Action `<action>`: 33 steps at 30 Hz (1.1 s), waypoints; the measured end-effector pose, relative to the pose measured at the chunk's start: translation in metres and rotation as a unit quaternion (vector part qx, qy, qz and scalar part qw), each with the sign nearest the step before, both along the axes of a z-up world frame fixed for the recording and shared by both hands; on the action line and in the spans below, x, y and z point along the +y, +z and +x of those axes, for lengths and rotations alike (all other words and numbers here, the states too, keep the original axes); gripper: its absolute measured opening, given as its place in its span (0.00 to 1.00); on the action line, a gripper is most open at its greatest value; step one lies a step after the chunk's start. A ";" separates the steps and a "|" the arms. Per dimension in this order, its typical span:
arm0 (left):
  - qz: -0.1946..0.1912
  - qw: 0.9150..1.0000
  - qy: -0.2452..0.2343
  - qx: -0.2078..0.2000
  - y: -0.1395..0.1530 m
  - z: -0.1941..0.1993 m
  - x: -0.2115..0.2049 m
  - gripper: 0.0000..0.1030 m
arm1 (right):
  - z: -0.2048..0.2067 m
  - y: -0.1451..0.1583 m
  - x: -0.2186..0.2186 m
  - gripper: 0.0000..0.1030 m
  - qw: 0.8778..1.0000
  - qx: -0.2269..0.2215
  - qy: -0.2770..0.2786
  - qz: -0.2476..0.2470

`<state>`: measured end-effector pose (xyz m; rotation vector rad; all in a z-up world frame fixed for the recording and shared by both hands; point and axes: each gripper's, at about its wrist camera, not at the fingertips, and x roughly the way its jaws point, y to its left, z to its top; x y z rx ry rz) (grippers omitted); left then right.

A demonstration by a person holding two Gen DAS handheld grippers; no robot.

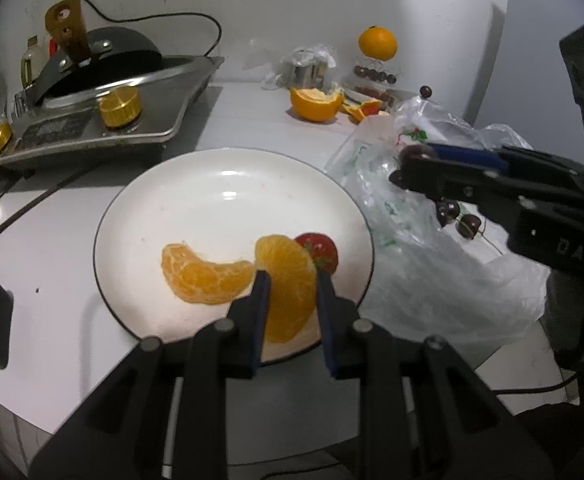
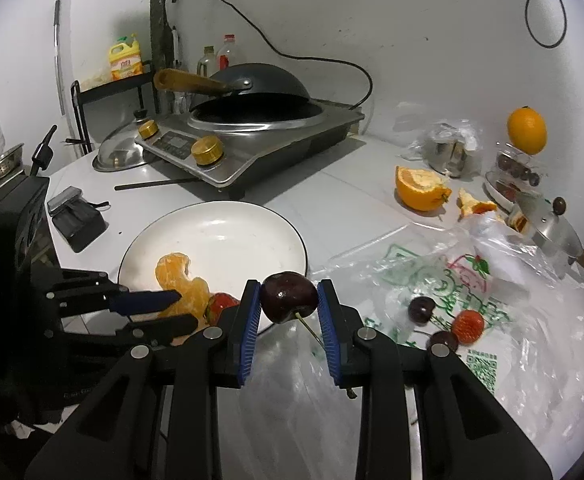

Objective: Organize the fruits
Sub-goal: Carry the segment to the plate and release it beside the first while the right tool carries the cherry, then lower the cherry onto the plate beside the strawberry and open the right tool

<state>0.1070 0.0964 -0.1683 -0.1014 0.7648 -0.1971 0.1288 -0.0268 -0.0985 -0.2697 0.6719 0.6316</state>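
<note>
A white plate (image 1: pixel 220 168) with a dark rim holds one peeled orange segment (image 1: pixel 204 276) and a strawberry (image 1: pixel 321 250). My left gripper (image 1: pixel 292 276) is shut on a second orange segment (image 1: pixel 288 300), low over the plate's near edge between those two. In the right wrist view the left gripper (image 2: pixel 186 310) reaches in from the left over the plate (image 2: pixel 220 232). My right gripper (image 2: pixel 288 284) is shut on a dark cherry (image 2: pixel 290 298) with its stem hanging down, just right of the plate. It also shows in the left wrist view as the right gripper (image 1: pixel 409 162).
A crumpled plastic bag (image 2: pixel 531 320) right of the plate holds loose cherries (image 2: pixel 421 310) and a strawberry (image 2: pixel 467 324). An induction cooker (image 2: pixel 252 148) with a wok stands behind. An orange half (image 2: pixel 419 188), a whole orange (image 2: pixel 527 130) and a metal cup (image 2: pixel 447 152) sit at the back right.
</note>
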 end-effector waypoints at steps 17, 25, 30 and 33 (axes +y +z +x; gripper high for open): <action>-0.034 0.999 -0.015 -0.001 0.011 0.000 0.008 0.62 | 0.037 -0.026 0.039 0.30 0.999 0.040 0.011 -0.003; -0.031 0.999 -0.003 -0.005 0.016 -0.005 0.015 0.62 | 0.044 -0.033 0.044 0.30 0.998 0.056 0.008 -0.002; -0.027 1.000 0.001 -0.015 0.020 -0.011 0.016 0.63 | 0.042 -0.030 0.043 0.33 0.999 0.053 0.005 -0.001; -0.023 1.000 0.004 -0.018 0.021 -0.014 0.015 0.63 | 0.038 -0.026 0.041 0.38 0.999 0.049 0.006 -0.001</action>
